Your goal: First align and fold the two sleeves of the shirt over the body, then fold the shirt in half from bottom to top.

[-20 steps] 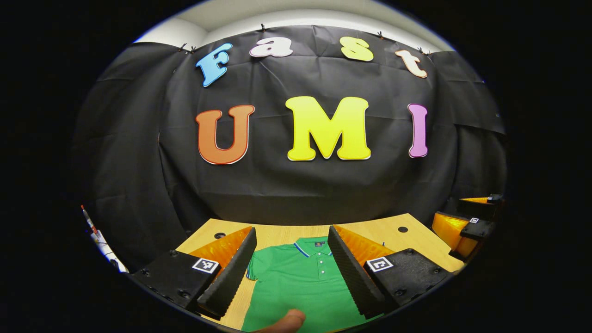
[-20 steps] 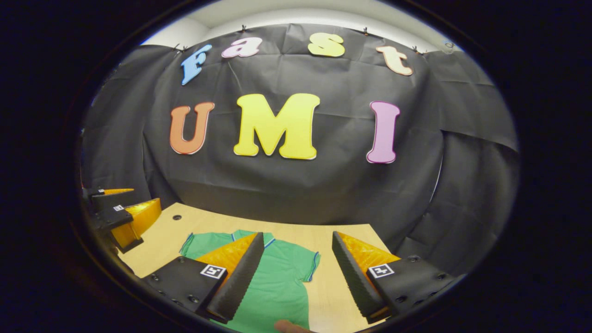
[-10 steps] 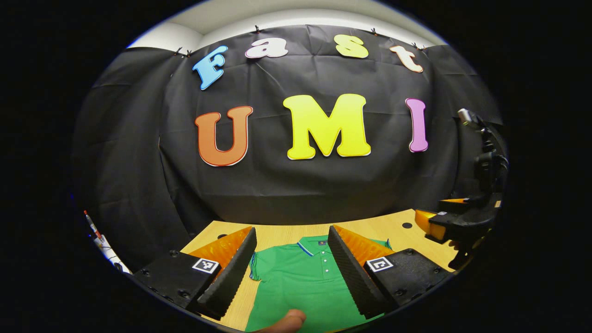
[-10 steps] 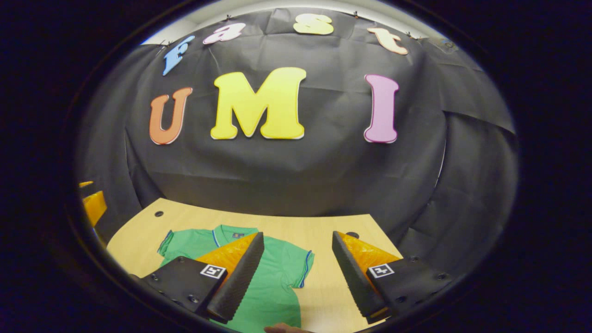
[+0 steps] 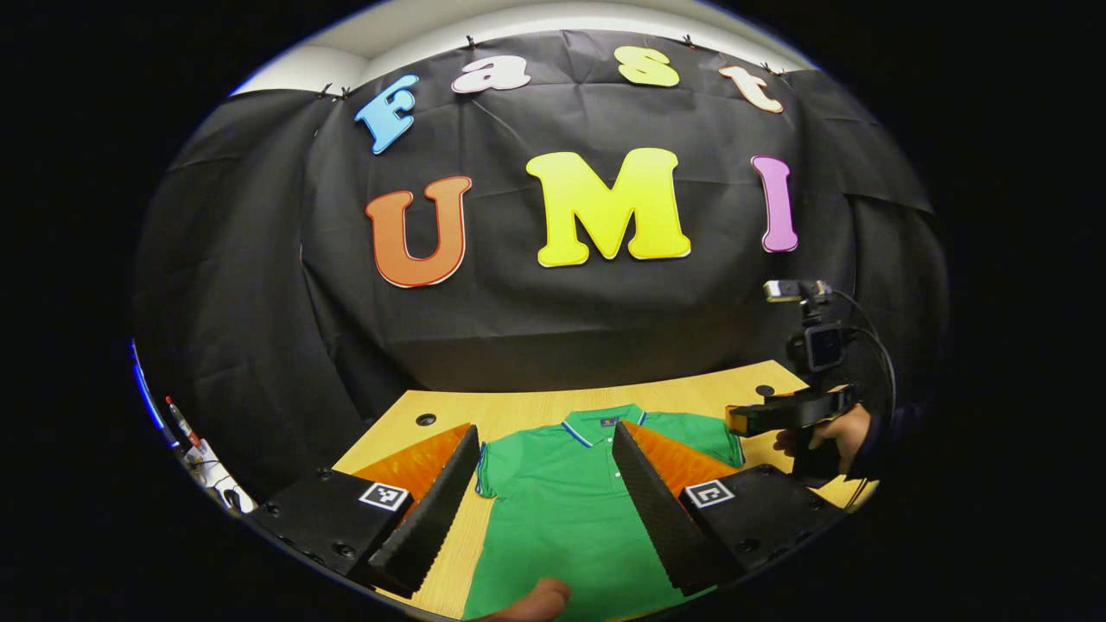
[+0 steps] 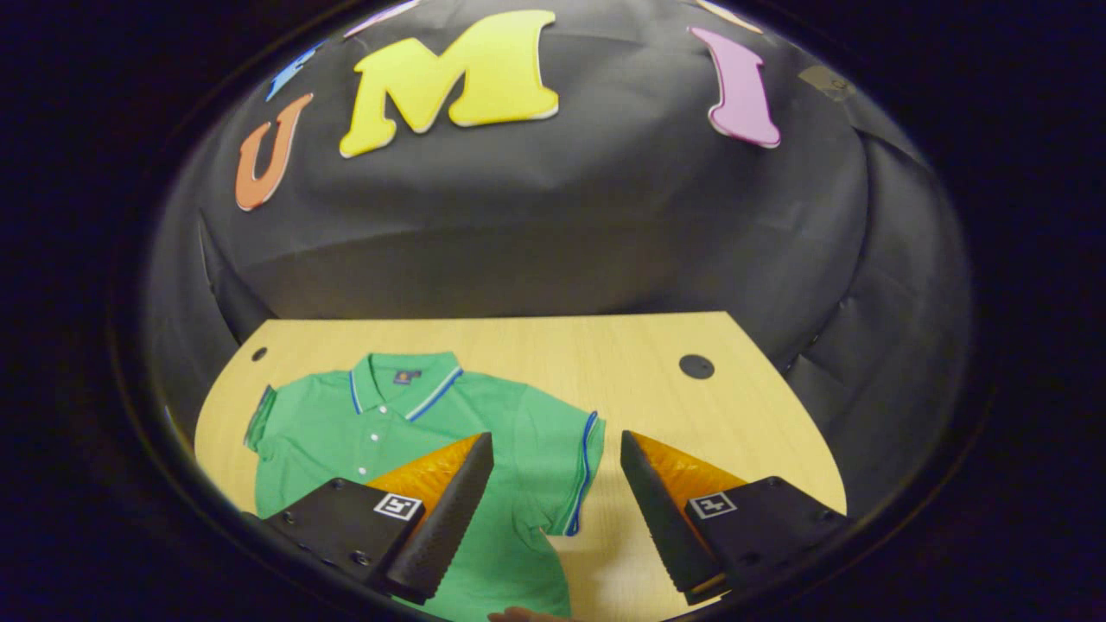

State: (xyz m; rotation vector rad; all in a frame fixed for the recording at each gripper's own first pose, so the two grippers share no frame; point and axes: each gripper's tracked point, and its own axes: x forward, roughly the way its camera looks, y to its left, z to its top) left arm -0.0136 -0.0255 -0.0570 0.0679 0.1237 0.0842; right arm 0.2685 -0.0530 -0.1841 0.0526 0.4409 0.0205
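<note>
Both views face wall, above near table (image 6: pixel 553 345) edge; share shirt (image 5: pixel 562 501).

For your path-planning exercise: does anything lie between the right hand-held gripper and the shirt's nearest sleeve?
Nothing visible does. The right hand-held gripper is open above the sleeve of the green shirt, flat on the table.

The shirt (image 6: pixel 415 432) is plain green. Its collar (image 6: pixel 404 386) has a thin stripe of blue and white along the edge, and the sleeve (image 6: pixel 566 462) just ahead of the right gripper (image 6: pixel 557 501) has the same blue and white line on its cuff. The buttons (image 6: pixel 373 437) are white, and a small dark label sits inside the collar. The table (image 6: pixel 657 380) is light yellow wood with fine grain and a black round hole (image 6: pixel 696 366).
</note>
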